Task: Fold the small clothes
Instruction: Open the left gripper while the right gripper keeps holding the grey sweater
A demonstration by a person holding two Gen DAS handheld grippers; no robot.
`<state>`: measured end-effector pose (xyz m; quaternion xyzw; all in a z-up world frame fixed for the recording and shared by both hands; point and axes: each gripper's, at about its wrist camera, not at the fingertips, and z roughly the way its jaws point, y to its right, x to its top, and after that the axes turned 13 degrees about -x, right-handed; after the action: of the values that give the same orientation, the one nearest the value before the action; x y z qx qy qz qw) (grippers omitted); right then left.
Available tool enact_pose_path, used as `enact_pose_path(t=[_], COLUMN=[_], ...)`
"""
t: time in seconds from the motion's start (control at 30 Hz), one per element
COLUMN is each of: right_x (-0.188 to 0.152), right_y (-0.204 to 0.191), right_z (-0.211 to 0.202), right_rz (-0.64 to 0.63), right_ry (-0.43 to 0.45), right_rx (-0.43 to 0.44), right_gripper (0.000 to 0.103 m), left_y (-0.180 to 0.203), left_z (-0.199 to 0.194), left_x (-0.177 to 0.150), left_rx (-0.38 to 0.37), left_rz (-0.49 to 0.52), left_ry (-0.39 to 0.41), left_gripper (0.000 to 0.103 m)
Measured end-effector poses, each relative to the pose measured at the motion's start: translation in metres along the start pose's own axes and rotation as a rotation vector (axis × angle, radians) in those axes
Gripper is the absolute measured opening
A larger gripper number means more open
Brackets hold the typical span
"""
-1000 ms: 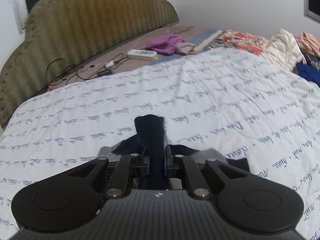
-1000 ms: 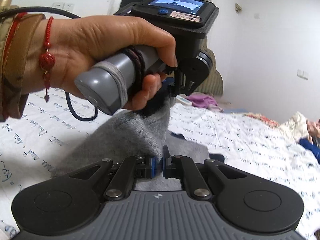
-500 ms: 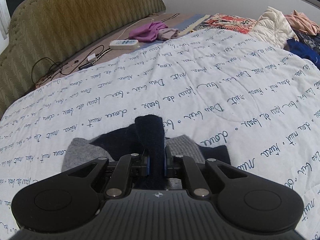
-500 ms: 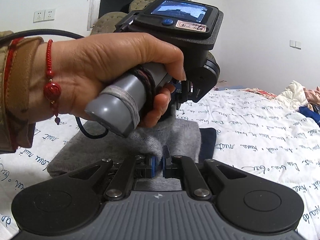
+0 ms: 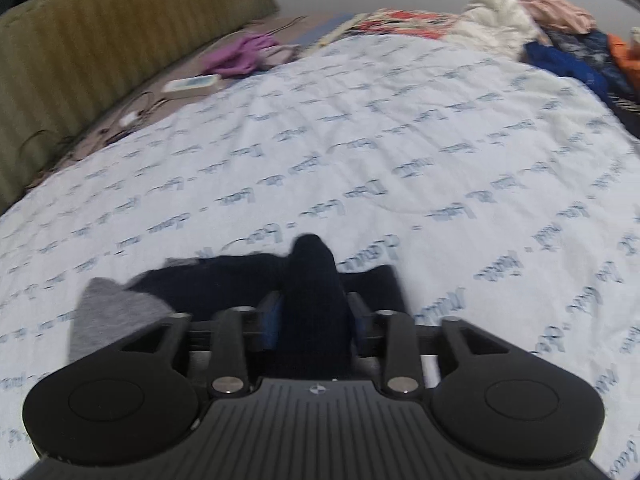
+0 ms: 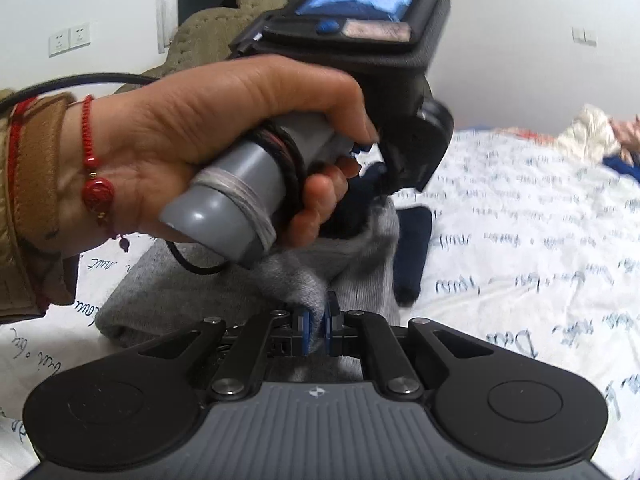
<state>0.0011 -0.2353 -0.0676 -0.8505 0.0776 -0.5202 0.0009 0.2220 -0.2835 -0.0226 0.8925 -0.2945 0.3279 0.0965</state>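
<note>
A small grey and navy knitted garment (image 5: pixel 112 312) lies on the white quilt with blue writing (image 5: pixel 400 140). My left gripper (image 5: pixel 314 320) hovers low over it; its jaws are opening, and a bunched navy fold (image 5: pixel 312 276) still stands between the pads, which no longer squeeze it. In the right wrist view my right gripper (image 6: pixel 316 328) is shut on a grey fold of the same garment (image 6: pixel 352 264). Just ahead of it, a person's hand (image 6: pixel 224 128) holds the left gripper's grey handle (image 6: pixel 232 204). A navy part (image 6: pixel 412 248) lies flat on the right.
An olive padded headboard (image 5: pixel 100 32) borders the bed's far left. A purple cloth (image 5: pixel 244 54), a white power strip (image 5: pixel 192 84) and cables lie beside it. A heap of mixed clothes (image 5: pixel 560 24) fills the far right corner. Wall sockets (image 6: pixel 70 40) show behind the hand.
My left gripper's jaws have spread apart around the navy fold, and it has sunk closer to the quilt. The right gripper has rolled and still pinches the grey fold.
</note>
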Motion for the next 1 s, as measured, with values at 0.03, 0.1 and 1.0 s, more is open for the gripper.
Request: enact_pose_path(t=[0.03, 0.1, 1.0], right_x=[-0.001, 0.000, -0.010], right_y=[0.002, 0.007, 0.104], right_z=[0.001, 0.004, 0.039], right_rz=[0.010, 0.032, 0.613], right_ry=[-0.011, -0.033, -0.333], right_rx=[0.005, 0.018, 0.343], right_gripper=[0.007, 0.007, 0.007], left_y=[0.003, 0.006, -0.064], left_z=[-0.002, -0.010, -0.111], left_x=[0.000, 0.002, -0.102], left_rx=[-0.005, -0.007, 0.193], left_rz=[0.012, 0.040, -0.066], left_ry=[0.014, 0.056, 0.171], left_gripper=[0.062, 0.081, 0.103])
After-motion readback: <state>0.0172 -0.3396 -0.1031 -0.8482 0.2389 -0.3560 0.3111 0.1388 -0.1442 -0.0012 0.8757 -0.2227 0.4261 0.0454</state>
